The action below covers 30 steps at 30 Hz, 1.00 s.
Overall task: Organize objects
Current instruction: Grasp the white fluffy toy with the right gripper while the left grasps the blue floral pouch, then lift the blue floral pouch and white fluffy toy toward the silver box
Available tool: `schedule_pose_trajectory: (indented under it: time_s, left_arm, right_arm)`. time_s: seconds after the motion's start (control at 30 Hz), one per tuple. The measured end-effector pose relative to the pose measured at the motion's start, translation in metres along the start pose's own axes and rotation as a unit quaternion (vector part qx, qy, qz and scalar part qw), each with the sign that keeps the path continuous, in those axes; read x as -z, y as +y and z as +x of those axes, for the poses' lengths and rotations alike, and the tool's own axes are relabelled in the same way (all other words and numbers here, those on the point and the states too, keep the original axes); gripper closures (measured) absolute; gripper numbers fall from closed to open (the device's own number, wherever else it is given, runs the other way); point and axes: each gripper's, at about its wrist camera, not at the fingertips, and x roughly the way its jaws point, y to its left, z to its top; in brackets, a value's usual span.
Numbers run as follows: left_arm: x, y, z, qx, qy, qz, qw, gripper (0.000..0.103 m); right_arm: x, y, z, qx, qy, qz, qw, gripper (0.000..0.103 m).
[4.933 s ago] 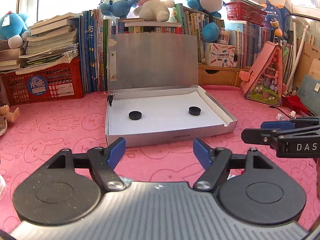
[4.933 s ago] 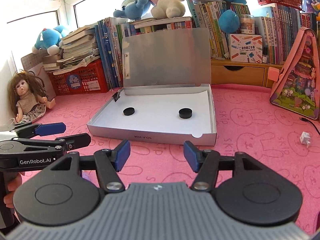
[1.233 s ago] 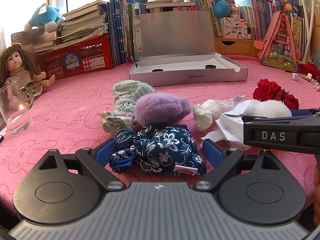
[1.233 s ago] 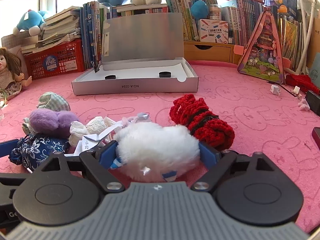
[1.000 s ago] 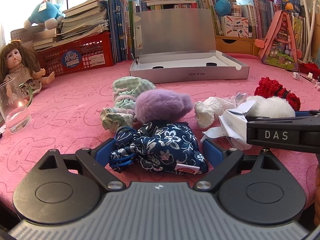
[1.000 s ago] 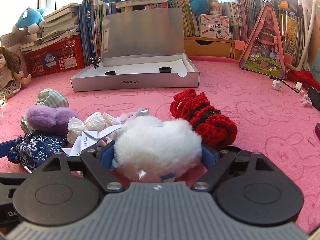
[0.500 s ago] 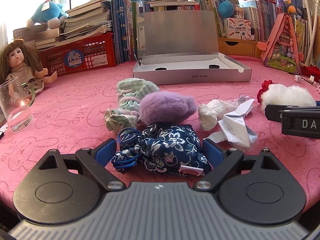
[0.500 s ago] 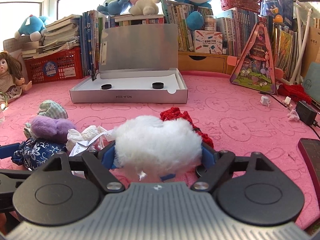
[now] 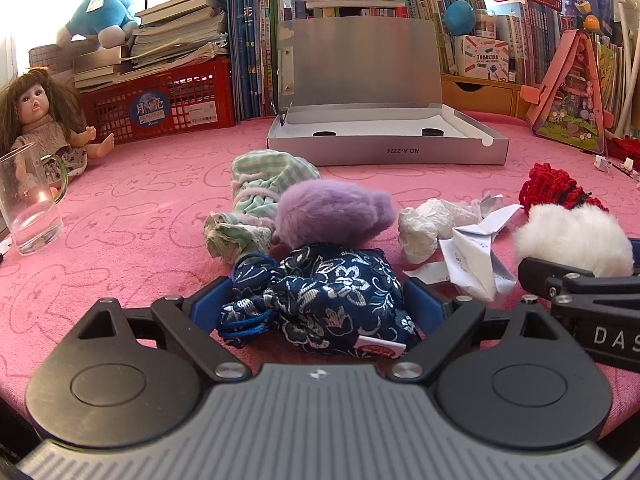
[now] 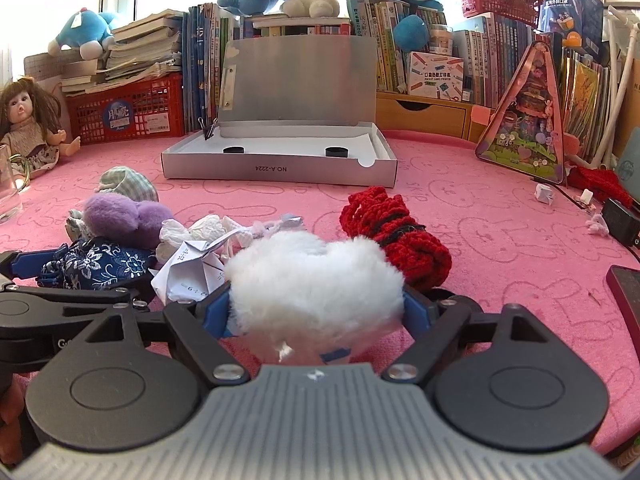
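Both hands' loads higher than before

Box [image 9: 387, 151] behind pouch [image 9: 320, 292]

Black claw [image 9: 316, 300] linkages, blue pads [image 9: 208, 302], silver screws, ribbed grey housing

Left wrist view taken low over near edge of pink tabletop [image 9: 120, 208], faced toward far edge; right wrist view set alongside, same heading; open grey box [image 9: 384, 152] at far edge, purple pompom [image 10: 120, 216] and crumpled paper [image 10: 192, 264] shared by both.
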Motion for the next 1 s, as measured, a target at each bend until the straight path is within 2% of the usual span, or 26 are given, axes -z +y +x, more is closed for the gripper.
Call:
schedule_pose_trajectory:
  time_s: [0.17,0.37,0.7,1.0]
  left_arm:
    - [0.000,0.003,0.001,0.000,0.004,-0.014,0.9999,0.011]
    - [-0.001,0.004,0.001,-0.001,0.006,-0.017,0.9998,0.017]
    - [-0.001,0.005,-0.010,0.000,0.014,-0.029,0.9995,0.035]
    - [-0.007,0.000,-0.023,0.003,0.001,-0.028,0.9996,0.036]
  right_arm:
    - [-0.001,0.001,0.001,-0.005,0.005,0.007,1.000,0.019]
    - [-0.002,0.003,0.001,-0.009,0.005,0.008,1.000,0.019]
    - [-0.003,0.007,-0.002,-0.018,0.007,0.017,1.000,0.020]
    - [-0.007,0.002,-0.010,-0.023,-0.005,0.026,0.999,0.020]
